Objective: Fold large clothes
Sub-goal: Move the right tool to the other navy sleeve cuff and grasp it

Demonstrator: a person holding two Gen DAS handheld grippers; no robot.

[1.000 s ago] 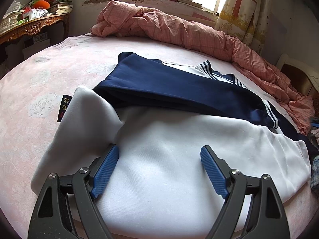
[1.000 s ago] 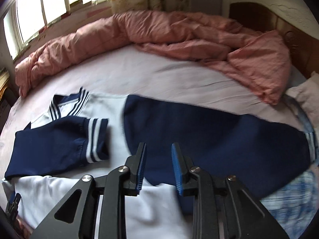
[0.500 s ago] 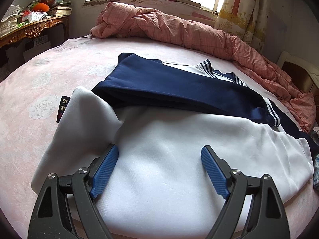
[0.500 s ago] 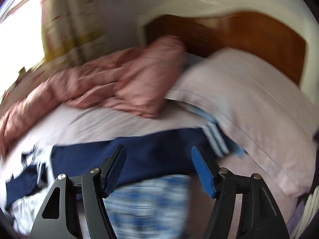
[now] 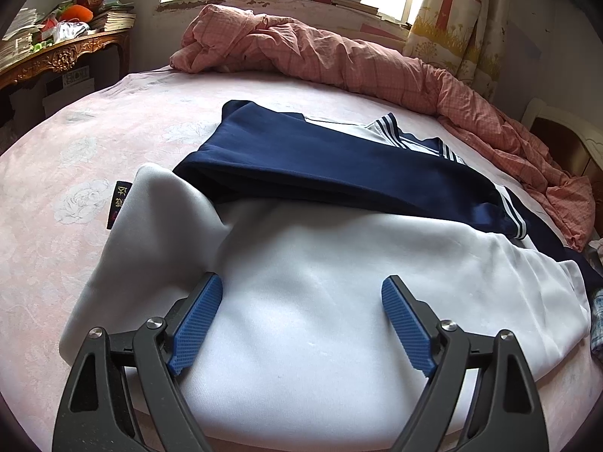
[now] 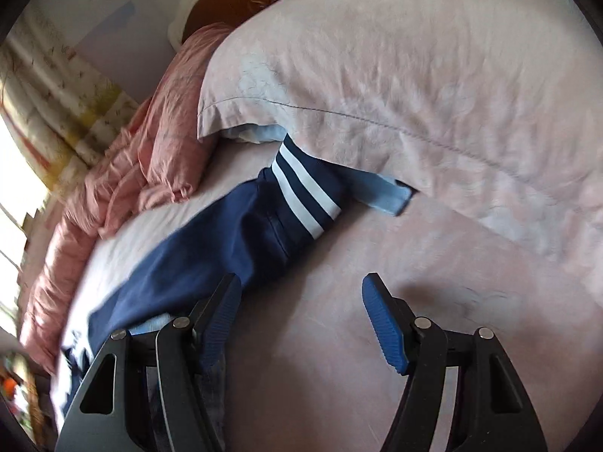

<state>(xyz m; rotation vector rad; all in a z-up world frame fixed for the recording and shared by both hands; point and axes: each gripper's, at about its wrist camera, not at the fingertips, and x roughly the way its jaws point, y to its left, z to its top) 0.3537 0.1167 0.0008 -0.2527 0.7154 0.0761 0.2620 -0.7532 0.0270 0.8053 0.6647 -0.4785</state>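
Left wrist view: my left gripper (image 5: 301, 320) hovers with jaws spread wide over the white body of the navy-and-white jacket (image 5: 339, 263), which lies on the pink bedsheet (image 5: 75, 158); one navy sleeve (image 5: 320, 165) is folded across it. Right wrist view: my right gripper (image 6: 301, 320), also wide and holding nothing, is above the sheet beside the other sleeve's striped cuff (image 6: 305, 192), near the pillow (image 6: 433, 75).

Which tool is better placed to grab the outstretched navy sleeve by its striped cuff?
Likely the right tool: open, with the striped cuff just ahead beside the pillow. The left tool, also open, hovers over the white body panel.
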